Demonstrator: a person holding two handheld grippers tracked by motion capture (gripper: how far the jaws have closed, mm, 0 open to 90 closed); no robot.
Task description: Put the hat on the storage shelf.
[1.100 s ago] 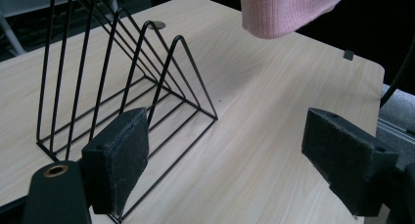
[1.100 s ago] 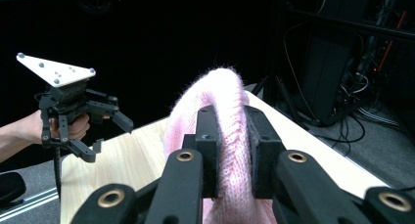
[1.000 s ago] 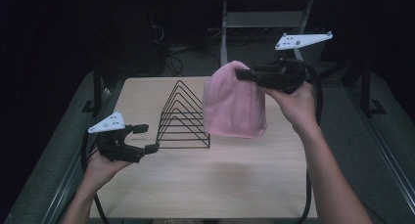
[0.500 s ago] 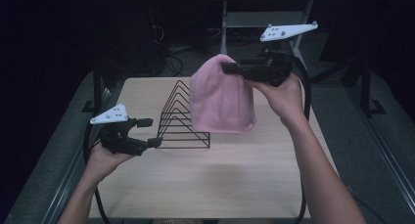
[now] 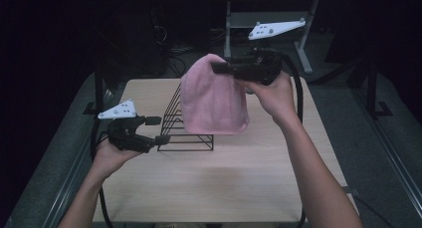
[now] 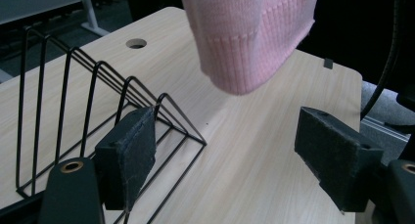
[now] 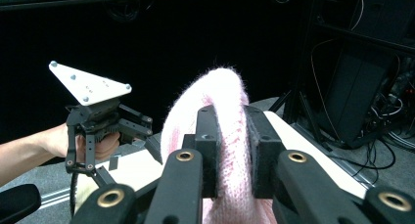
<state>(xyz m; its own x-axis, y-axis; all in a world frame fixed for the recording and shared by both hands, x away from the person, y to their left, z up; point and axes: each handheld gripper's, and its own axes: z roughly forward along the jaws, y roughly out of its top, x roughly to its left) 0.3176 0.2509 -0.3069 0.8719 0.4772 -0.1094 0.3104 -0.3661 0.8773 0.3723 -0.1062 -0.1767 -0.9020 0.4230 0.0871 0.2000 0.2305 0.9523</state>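
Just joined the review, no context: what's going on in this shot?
A person holds a gripper in each hand at a wooden table. The right gripper is shut on the top of a pink knit hat, holding it in the air above the table, next to a black wire rack. The left gripper is open and empty, low at the rack's left end. Whether its jaws touch the wire, I can't tell.
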